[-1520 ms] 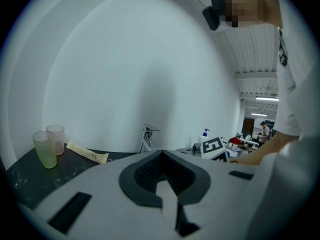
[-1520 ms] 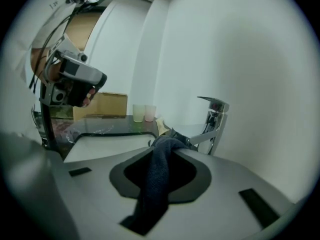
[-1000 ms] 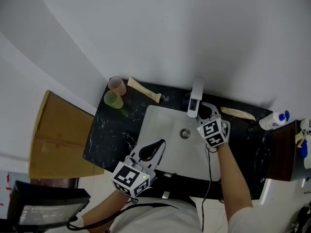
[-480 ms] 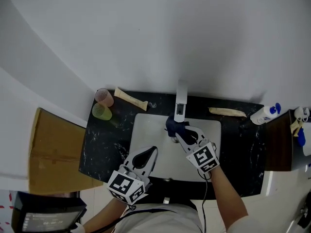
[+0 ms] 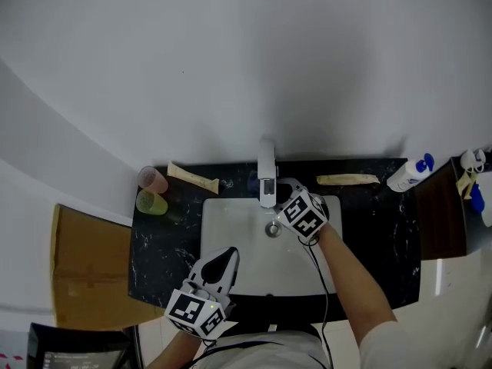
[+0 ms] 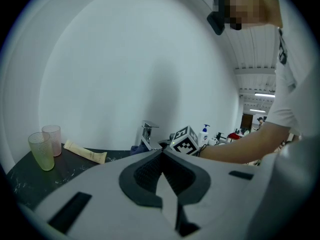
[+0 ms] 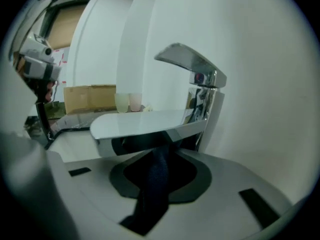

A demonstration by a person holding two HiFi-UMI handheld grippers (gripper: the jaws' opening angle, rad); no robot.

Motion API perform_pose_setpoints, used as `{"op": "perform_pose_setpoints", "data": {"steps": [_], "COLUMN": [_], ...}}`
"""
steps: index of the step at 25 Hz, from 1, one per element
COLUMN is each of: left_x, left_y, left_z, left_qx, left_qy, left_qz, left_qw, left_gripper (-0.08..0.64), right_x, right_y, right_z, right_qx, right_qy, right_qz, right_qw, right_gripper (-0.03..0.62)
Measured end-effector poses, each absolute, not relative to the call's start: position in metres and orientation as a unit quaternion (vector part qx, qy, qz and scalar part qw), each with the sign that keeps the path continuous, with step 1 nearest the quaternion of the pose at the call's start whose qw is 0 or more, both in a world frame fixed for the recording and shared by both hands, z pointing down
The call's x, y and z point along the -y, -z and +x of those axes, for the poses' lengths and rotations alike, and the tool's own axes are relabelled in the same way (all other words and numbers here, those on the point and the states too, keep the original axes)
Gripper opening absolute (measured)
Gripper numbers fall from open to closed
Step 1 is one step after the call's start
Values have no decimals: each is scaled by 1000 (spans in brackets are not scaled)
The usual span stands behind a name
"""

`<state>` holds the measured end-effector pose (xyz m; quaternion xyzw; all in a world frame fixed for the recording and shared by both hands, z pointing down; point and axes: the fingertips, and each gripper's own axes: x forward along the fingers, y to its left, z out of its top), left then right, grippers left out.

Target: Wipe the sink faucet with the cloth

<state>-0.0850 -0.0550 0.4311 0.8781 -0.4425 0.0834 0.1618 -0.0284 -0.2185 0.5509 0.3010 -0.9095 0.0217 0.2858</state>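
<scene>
The chrome faucet stands at the back of the white sink. My right gripper is just right of the spout, shut on a dark blue cloth that hangs between its jaws. In the right gripper view the spout lies straight across in front of the jaws, with the cloth running up under it and the lever handle above. A bit of blue cloth also shows at the faucet base. My left gripper hovers over the sink's front left, shut and with nothing in it.
A pink cup and a green cup stand at the counter's back left beside a cream tube. Another tube and a white pump bottle lie to the right. A cardboard box sits left of the black counter.
The right gripper, holding the cloth, went from the faucet's right side down under the spout's front, then back up to the right of the spout. The left gripper stayed put.
</scene>
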Motion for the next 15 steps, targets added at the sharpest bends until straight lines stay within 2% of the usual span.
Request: {"op": "perform_pose_setpoints", "data": {"steps": [3, 9, 12, 15], "left_x": [57, 61, 59, 58], "left_y": [-432, -432, -432, -433], "left_z": [-86, -84, -84, -86], "left_qx": [441, 440, 440, 441], "left_qy": [-79, -80, -79, -77], "left_qz": [880, 880, 880, 880], "left_qw": [160, 162, 163, 160], "left_gripper": [0, 0, 0, 0], "right_x": [230, 244, 242, 234], "right_y": [-557, -549, -548, -549], "right_z": [-15, 58, 49, 9], "right_qx": [892, 851, 861, 883], "right_qy": [-53, -93, -92, -82], "right_qz": [334, 442, 422, 381], "right_qw": [300, 269, 268, 263], "right_gripper": [77, 77, 77, 77]}}
